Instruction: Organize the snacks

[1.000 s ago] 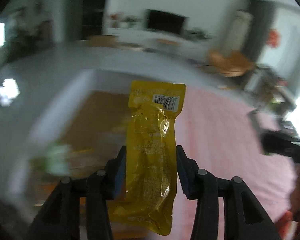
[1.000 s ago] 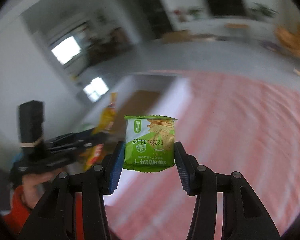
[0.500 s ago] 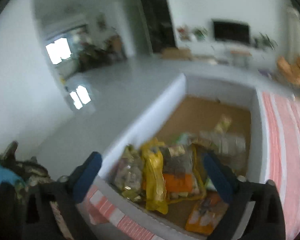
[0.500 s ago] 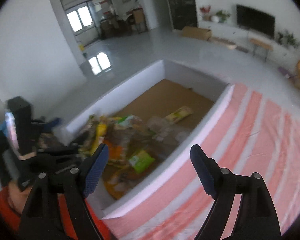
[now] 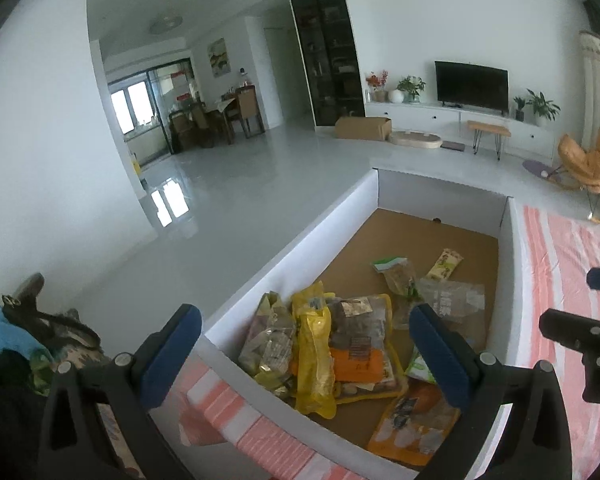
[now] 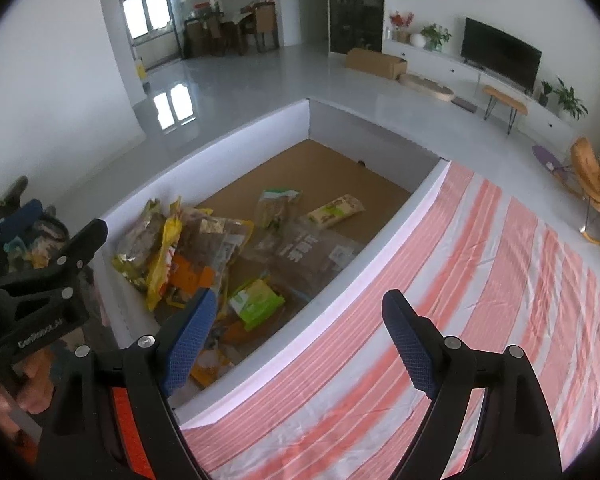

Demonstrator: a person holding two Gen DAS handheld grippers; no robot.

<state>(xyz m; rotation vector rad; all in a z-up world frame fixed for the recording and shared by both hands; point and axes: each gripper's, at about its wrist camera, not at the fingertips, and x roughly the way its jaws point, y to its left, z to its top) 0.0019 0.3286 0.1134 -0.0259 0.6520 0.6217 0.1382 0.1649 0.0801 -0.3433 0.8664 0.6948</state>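
Below the left gripper (image 5: 304,354), jaws wide and empty, a yellow pouch (image 5: 315,360) lies on the snack pile in the white box (image 5: 300,240). Ahead-left of the right gripper (image 6: 300,340), also wide, nothing held, a green cracker pack (image 6: 256,303) rests in the box beside the striped cloth (image 6: 460,288).

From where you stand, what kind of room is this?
Most likely a home living room: a television on a low white cabinet, potted plants, and a dining table with chairs beyond.
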